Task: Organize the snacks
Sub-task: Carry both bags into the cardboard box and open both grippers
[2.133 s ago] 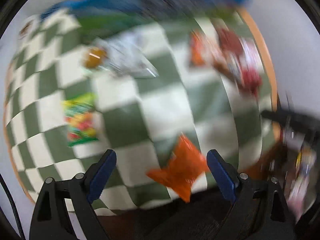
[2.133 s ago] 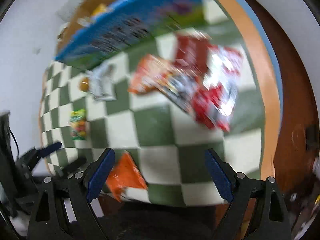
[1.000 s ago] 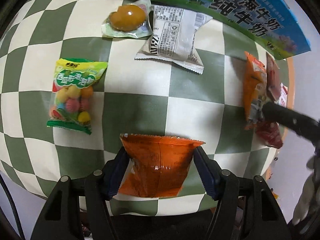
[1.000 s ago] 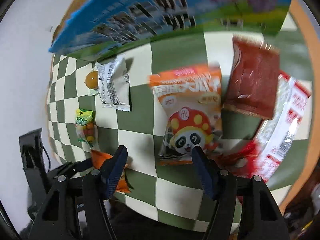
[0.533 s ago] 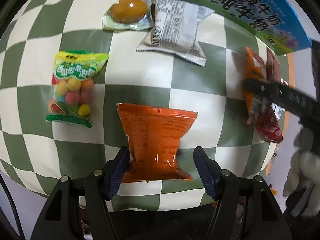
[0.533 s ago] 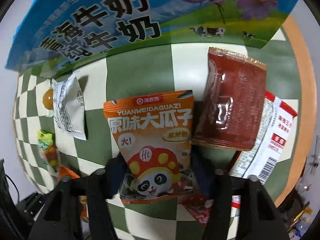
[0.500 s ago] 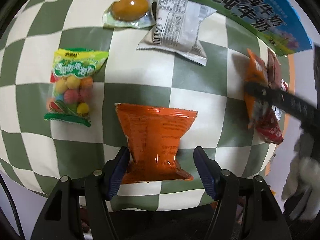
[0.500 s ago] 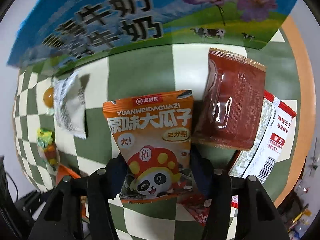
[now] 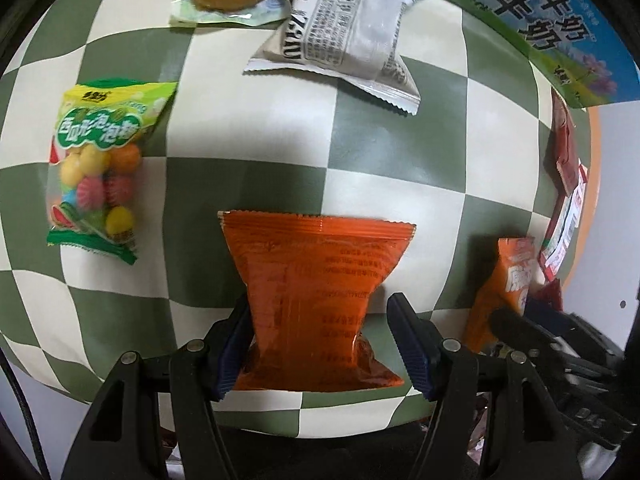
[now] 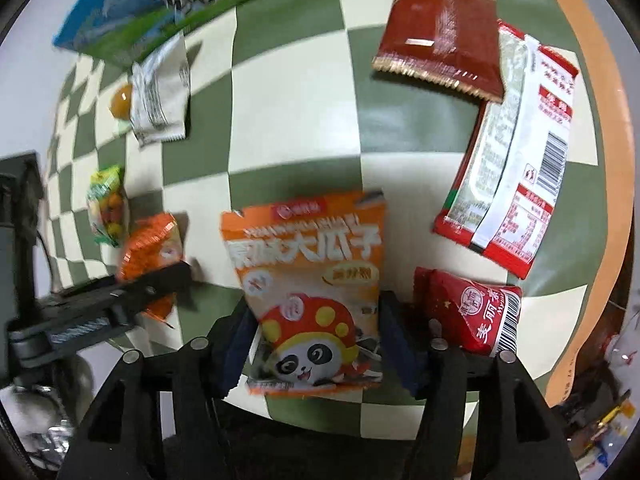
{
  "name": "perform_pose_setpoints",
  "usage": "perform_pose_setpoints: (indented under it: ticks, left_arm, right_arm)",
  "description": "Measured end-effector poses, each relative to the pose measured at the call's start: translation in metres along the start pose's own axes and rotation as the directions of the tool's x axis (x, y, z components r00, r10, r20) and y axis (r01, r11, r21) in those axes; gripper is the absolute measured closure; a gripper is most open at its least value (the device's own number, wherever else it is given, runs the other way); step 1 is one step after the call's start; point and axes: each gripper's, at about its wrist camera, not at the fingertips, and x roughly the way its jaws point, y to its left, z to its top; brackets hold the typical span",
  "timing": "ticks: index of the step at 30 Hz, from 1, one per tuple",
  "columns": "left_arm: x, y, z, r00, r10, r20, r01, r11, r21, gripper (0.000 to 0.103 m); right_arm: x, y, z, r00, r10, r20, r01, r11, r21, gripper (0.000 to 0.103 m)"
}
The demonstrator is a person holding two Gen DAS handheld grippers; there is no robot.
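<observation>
Orange packet [image 9: 316, 304] apparently pinched by left gripper [image 9: 320, 344]; right gripper [image 10: 316, 344] clamps panda bag [image 10: 312, 292].

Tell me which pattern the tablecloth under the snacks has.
The tablecloth has a green and cream checkerboard pattern, clearest in the left wrist view.

Green-and-cream checkered tablecloth [image 9: 400, 152], orange-rimmed table [image 10: 600, 240].

Right claw [image 10: 316, 344] grips panda seed packet [image 10: 308, 288]
</observation>
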Motion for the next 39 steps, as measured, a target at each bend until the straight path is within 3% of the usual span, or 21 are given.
perform_pose_setpoints:
  ticks: [6,8,9,11,18,24,28,34,39]
  left_arm:
    - [0.003,-0.007,0.002,0.999,0.008,0.034,-0.009,1.0,0.012,0.04]
    - [0.0,-0.01,0.0,0.999,0.021,0.046,-0.022,0.999,0.031,0.058]
    - [-0.001,-0.013,-0.002,0.998,0.024,0.05,-0.026,0.999,0.041,0.06]
    - [-0.003,-0.016,-0.003,0.998,0.032,0.058,-0.035,0.998,0.051,0.061]
    - [-0.028,-0.031,-0.013,0.994,0.03,0.103,-0.037,0.997,0.063,0.062]
    - [-0.081,-0.049,-0.016,0.98,-0.011,0.198,-0.008,0.995,0.1,0.062]
    - [-0.13,-0.063,-0.006,0.958,-0.078,0.275,0.045,0.991,0.125,0.062]
    - [-0.206,-0.077,0.046,0.915,-0.155,0.372,0.087,0.977,0.193,0.062]
    - [-0.239,-0.099,0.101,0.904,-0.136,0.405,0.054,0.977,0.208,0.061]
  right_arm:
    - [0.015,0.008,0.0,0.999,-0.02,-0.025,0.02,1.0,-0.011,0.031]
    - [0.024,0.012,0.0,0.999,-0.029,-0.019,0.029,1.0,0.004,0.031]
    - [0.029,0.018,-0.001,0.999,-0.034,-0.014,0.034,0.999,0.01,0.031]
    - [0.032,0.022,-0.004,0.999,-0.035,0.002,0.035,0.999,0.015,0.043]
    - [0.016,0.021,-0.012,0.999,-0.007,0.051,0.005,0.999,0.034,0.051]
    - [-0.035,0.025,-0.008,0.988,0.054,0.144,-0.059,0.998,0.03,0.051]
    - [-0.087,0.029,0.006,0.968,0.097,0.234,-0.1,0.995,0.001,0.051]
    - [-0.166,0.045,0.048,0.92,0.14,0.365,-0.126,0.99,-0.062,0.051]
    - [-0.199,0.063,0.103,0.893,0.115,0.435,-0.077,0.992,-0.105,0.051]
